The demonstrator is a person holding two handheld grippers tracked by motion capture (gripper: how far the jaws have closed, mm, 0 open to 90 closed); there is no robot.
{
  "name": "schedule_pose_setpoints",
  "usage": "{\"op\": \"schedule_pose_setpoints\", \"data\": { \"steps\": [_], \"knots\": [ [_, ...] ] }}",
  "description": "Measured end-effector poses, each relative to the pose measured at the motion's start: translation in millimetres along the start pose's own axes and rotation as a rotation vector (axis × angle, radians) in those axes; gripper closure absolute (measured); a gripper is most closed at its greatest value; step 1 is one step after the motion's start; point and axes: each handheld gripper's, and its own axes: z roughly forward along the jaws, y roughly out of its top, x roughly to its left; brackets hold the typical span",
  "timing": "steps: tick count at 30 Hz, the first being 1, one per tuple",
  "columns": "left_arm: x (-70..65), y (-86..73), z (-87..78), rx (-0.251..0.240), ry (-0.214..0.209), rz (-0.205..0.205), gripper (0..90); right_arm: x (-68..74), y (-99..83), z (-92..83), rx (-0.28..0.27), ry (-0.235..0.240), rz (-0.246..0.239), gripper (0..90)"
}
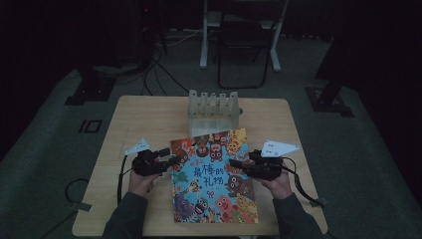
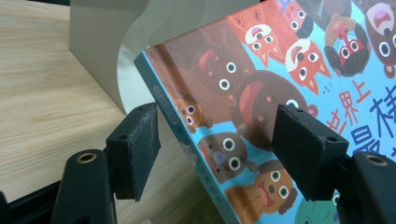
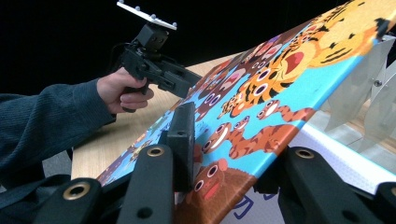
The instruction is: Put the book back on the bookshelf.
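A picture book (image 1: 214,177) lies before a clear rack (image 1: 212,112); the left gripper (image 1: 171,160) straddles its spine, jaws spread, while the right gripper (image 1: 238,163) pinches its opposite edge.

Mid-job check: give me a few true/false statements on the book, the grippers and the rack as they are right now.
1. The book has a colourful animal cover. True.
2. The left gripper is shut on the book. False: its jaws stand open on either side of the book's edge.
3. The rack stands beyond the book. True.
4. The right gripper is far from the book. False: its jaws are at the book's edge.
5. The book is open. False: it is closed.
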Motion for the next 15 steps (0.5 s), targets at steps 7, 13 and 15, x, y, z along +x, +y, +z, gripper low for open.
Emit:
{"op": "schedule_pose_setpoints", "data": {
  "steps": [7, 13, 15],
  "knots": [
    [1.1, 0.6, 2.7, 0.012, -0.033, 0.0, 30.4, -0.6, -0.4, -0.9, -0.002, 0.003, 0.0, 66.5],
    [3.3, 1.9, 4.1, 0.02, -0.056, -0.014, 30.3, -0.5, -0.5, -1.0, -0.004, 0.003, -0.002, 66.5],
    [2.2, 3.2, 4.5, 0.023, -0.054, -0.02, 30.4, -0.5, -0.5, -1.1, -0.003, 0.004, -0.003, 66.4]
  ]
}}
